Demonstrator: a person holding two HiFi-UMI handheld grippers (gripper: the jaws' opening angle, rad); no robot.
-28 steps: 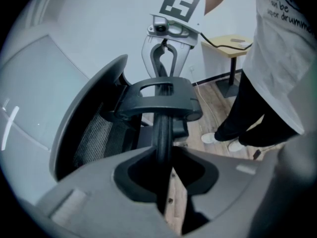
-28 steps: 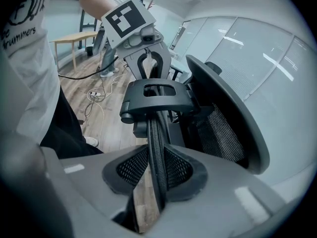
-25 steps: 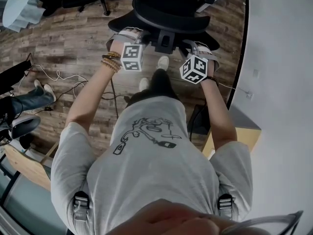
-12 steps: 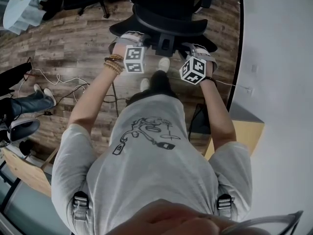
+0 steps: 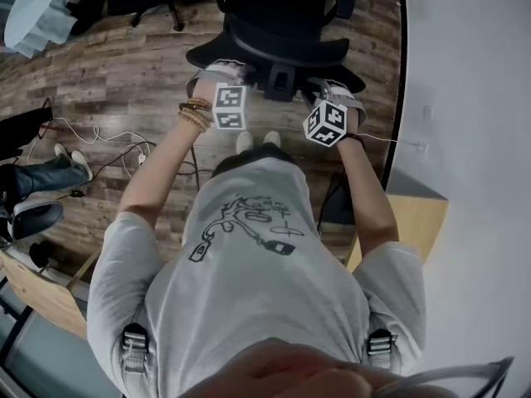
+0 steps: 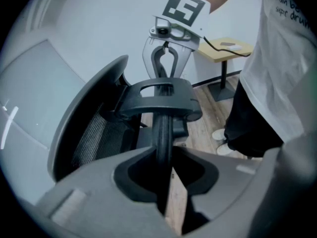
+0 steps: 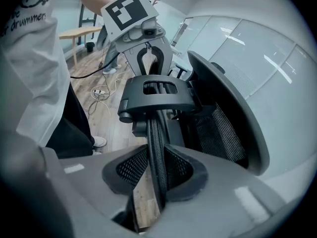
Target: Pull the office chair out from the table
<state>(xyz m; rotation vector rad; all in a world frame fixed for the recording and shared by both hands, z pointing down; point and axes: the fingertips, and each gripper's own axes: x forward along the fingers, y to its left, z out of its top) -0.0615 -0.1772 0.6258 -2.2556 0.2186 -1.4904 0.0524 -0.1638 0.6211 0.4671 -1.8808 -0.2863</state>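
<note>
The black office chair (image 5: 282,23) stands at the top of the head view, its back towards me. My left gripper (image 5: 217,71) and right gripper (image 5: 333,91) clamp the top rim of the backrest, one on each side of the centre bracket (image 5: 280,80). In the left gripper view the jaws of that gripper (image 6: 163,167) pinch the dark rim (image 6: 162,133), with the right gripper (image 6: 166,58) beyond the bracket (image 6: 158,100). In the right gripper view that gripper (image 7: 157,175) pinches the mesh-edged rim (image 7: 156,133) in the same way, and the left gripper (image 7: 146,58) faces it.
Wooden floor lies all around. Loose cables (image 5: 108,143) trail at the left, near another person's legs (image 5: 41,172). A white wall runs down the right, with a small wooden table (image 5: 415,214) and a dark bag (image 5: 336,201) beside it. A second chair base (image 5: 158,2) is at the back left.
Both grippers, still clamped on the backrest rim, have come a little towards me with the chair following. My feet have stepped back under me.
</note>
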